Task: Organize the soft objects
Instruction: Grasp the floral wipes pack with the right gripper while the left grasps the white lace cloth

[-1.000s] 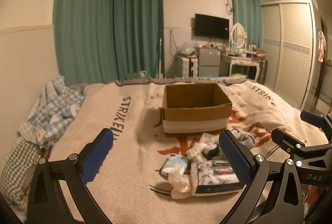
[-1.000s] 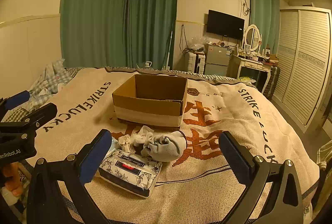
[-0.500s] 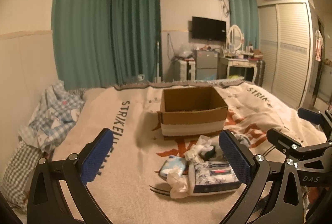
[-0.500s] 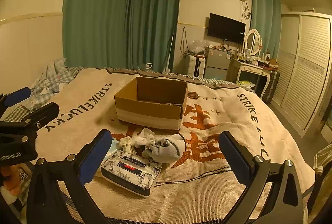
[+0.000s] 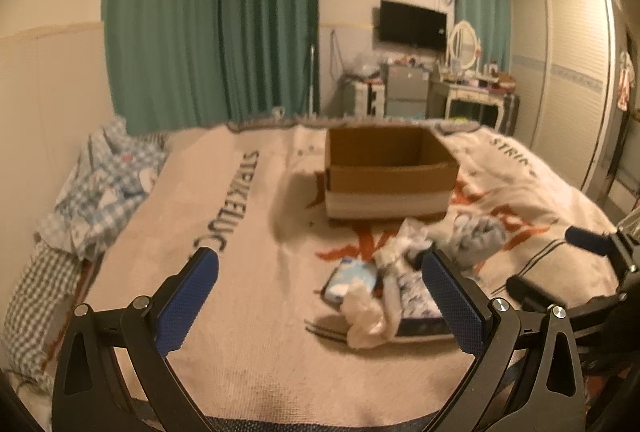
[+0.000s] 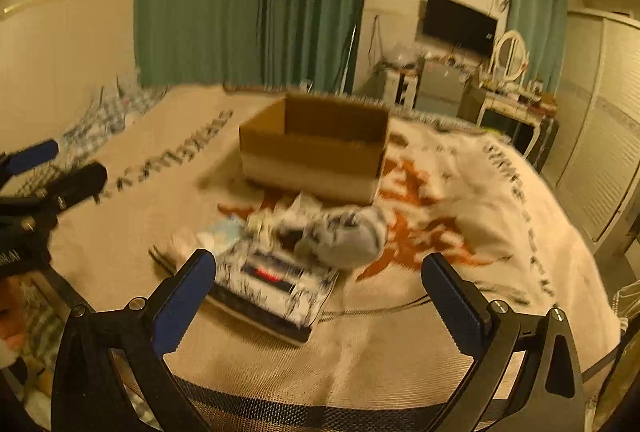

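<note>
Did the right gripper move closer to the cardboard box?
Yes. The right gripper has moved forward: the cardboard box and the tissue pack look closer than before.

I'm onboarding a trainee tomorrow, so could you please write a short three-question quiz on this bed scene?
1. True or false: the left claw is open and holds nothing.
2. Where does the pile of soft items lie relative to the cardboard box? A) inside it B) on the blanket in front of it C) behind it
3. Fill in: the grey sock bundle lies just beyond the patterned ____ pack.

Key:
1. True; the right claw is open too.
2. B; the items rest on the blanket, apart from the box.
3. Tissue, as far as the blurred view shows.
</note>
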